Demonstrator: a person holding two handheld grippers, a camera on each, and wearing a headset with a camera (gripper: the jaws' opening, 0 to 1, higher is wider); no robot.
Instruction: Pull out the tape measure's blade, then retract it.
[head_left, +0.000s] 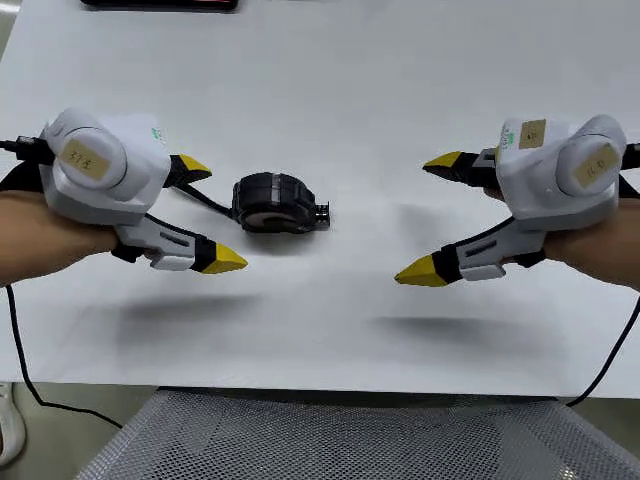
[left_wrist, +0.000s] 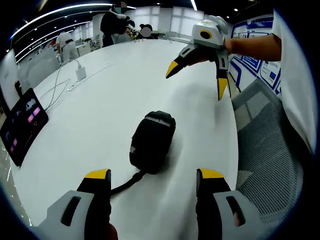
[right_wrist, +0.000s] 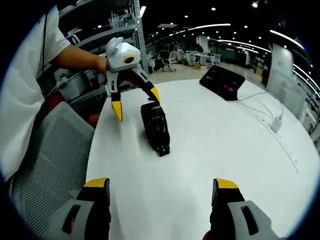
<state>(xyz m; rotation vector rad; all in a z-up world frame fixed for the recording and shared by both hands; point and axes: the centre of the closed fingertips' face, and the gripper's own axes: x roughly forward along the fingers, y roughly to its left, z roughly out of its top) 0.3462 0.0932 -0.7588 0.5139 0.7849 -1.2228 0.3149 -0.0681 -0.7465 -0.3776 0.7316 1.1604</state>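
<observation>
White and smooth, the bench (head_left: 340, 100) is flat and a bit shiny, with a grey mesh chair (head_left: 330, 440) at its near edge. On the bench lies the tape measure (head_left: 272, 203). It is a chunky, round, black case that looks like rubbery plastic. It has a thin black strap (head_left: 210, 200) at one end and a small hook at the other. Nothing holds it.

The left claw (head_left: 222, 213) is white and black with pointy yellow tips, and its jaws are spread wide. The tape measure lies just in front of those tips, and the strap runs back toward them. The right claw (head_left: 415, 220) is spread wide too. It hangs well apart from the tape measure, on the hook side.

The left gripper view shows a dark tablet (left_wrist: 22, 125) and a white plug (left_wrist: 80, 74) with a cable, far off on the bench. The right gripper view shows metal shelves (right_wrist: 100, 35) behind the person's arm.
</observation>
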